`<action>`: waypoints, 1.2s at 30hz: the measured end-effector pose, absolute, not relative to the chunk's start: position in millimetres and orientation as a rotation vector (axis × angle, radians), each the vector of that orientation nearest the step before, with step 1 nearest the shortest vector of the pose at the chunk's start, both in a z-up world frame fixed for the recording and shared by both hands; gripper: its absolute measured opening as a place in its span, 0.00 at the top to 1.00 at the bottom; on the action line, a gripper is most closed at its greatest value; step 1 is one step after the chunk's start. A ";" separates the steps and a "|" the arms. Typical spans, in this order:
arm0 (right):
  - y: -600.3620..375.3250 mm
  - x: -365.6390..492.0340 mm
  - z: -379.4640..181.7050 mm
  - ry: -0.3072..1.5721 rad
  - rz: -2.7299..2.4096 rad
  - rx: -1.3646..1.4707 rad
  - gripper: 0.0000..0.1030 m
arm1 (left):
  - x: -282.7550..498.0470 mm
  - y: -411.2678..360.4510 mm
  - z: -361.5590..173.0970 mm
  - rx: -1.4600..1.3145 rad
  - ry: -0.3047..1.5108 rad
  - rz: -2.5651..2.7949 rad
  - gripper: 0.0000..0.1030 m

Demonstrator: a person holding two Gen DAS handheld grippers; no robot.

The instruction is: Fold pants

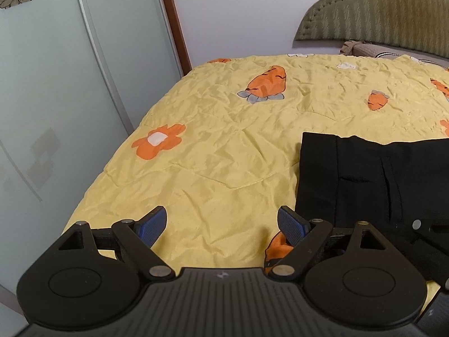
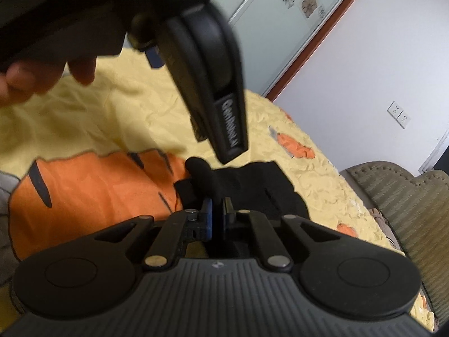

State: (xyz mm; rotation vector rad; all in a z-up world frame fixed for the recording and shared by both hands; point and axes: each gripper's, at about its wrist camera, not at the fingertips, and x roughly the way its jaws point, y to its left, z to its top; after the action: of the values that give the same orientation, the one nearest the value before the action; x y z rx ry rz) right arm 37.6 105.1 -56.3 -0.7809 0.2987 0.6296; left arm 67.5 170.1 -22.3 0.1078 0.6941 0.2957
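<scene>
Black pants [image 1: 364, 179] lie folded on the yellow quilt at the right of the left wrist view, waistband edge to the left. My left gripper [image 1: 221, 224] is open and empty, held over the quilt just left of the pants. My right gripper [image 2: 216, 213] is shut on a fold of the black pants [image 2: 238, 188], with cloth bunched up between the blue pads [image 2: 207, 214]. The left gripper's body [image 2: 207, 84] hangs blurred above it in the right wrist view, held by a hand [image 2: 25, 81].
The yellow quilt [image 1: 224, 140] with orange carrot and flower prints covers the bed. Frosted sliding doors [image 1: 56, 98] stand close on the left. A green padded headboard [image 1: 387, 8] is at the far right. A wall with sockets [image 2: 398, 115] is behind.
</scene>
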 end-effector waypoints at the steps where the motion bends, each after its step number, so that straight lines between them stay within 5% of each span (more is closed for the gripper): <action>1: 106.1 37.6 -58.9 0.301 0.629 -0.790 0.92 | 68.3 169.5 -21.6 0.112 0.693 0.299 0.16; 8: 88.3 25.3 -42.2 0.305 0.651 -0.731 0.79 | 73.8 160.0 -12.8 0.133 0.670 0.302 0.16; 15: 14.5 26.1 -8.5 0.357 0.520 -0.475 0.80 | 81.2 116.0 -8.2 0.165 0.640 0.221 0.16; 22: -21.5 41.5 -36.0 0.507 0.390 -0.455 0.75 | 90.8 66.6 -41.4 0.345 0.657 0.186 0.16; 36: -95.8 13.3 -19.7 0.463 0.269 -0.321 0.67 | 87.1 14.7 -24.4 0.299 0.651 -0.001 0.16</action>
State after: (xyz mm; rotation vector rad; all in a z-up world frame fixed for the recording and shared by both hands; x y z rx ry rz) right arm 13.3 -95.8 -19.7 -0.3215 0.4626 0.2688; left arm 87.1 14.7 -24.4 0.2986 0.6507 -0.0013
